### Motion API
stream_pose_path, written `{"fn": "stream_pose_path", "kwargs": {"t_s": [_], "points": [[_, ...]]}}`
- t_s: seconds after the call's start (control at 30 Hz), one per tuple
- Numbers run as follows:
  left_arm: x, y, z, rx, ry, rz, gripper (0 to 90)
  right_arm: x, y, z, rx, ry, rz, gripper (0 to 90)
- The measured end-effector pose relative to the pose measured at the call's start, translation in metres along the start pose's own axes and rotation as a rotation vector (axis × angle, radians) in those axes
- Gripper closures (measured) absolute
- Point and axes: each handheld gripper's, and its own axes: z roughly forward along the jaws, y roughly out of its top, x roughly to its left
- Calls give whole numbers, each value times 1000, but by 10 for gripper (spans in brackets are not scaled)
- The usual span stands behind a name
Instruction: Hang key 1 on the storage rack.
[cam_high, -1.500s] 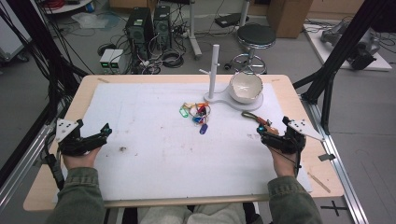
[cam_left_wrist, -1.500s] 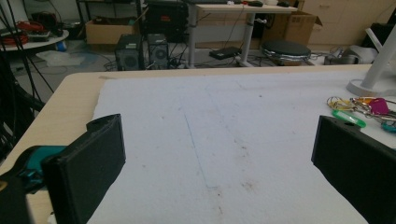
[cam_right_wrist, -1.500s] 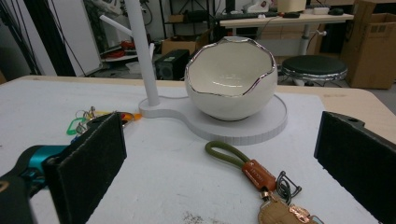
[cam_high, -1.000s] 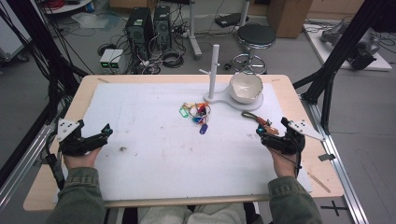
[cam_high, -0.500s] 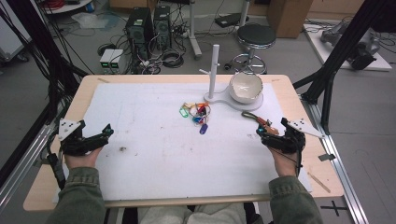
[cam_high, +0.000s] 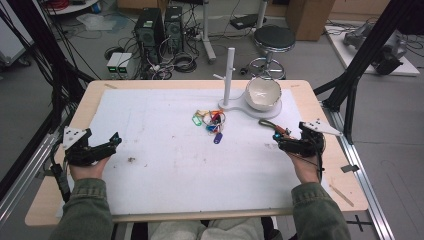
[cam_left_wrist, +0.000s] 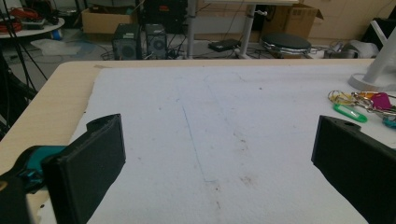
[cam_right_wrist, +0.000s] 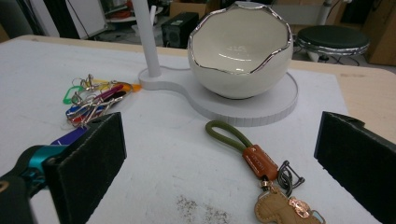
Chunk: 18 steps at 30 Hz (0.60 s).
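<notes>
A bunch of keys with coloured tags (cam_high: 211, 121) (cam_right_wrist: 91, 100) (cam_left_wrist: 362, 105) lies mid-table. Behind it stands a white stand with a post (cam_high: 229, 75) (cam_right_wrist: 144, 37) and a white egg-shaped bowl (cam_high: 262, 93) (cam_right_wrist: 240, 49) on its round base. An olive-loop keychain with a brown leather tag (cam_high: 274, 128) (cam_right_wrist: 254, 161) lies just in front of my right gripper (cam_high: 281, 141) (cam_right_wrist: 219, 172), which is open and empty. My left gripper (cam_high: 112, 142) (cam_left_wrist: 219, 163) rests open at the table's left, nothing between its jaws.
A white mat (cam_high: 165, 165) covers most of the wooden table (cam_high: 45, 200). Small dark smudges (cam_high: 132, 160) mark the mat near the left gripper. Black frame struts (cam_high: 360, 65) stand at the right; a stool (cam_high: 274, 40) and computers are on the floor beyond.
</notes>
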Motion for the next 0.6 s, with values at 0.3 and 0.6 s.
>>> {"fn": "stream_pose_path", "kwargs": {"t_s": [0.3, 0.6], "points": [[0, 0, 0, 6, 0, 3, 32, -11, 7, 15, 72, 25, -2, 12], [0, 0, 1, 3, -5, -1, 32, -20, 19, 28, 125, 47, -8, 12]]}}
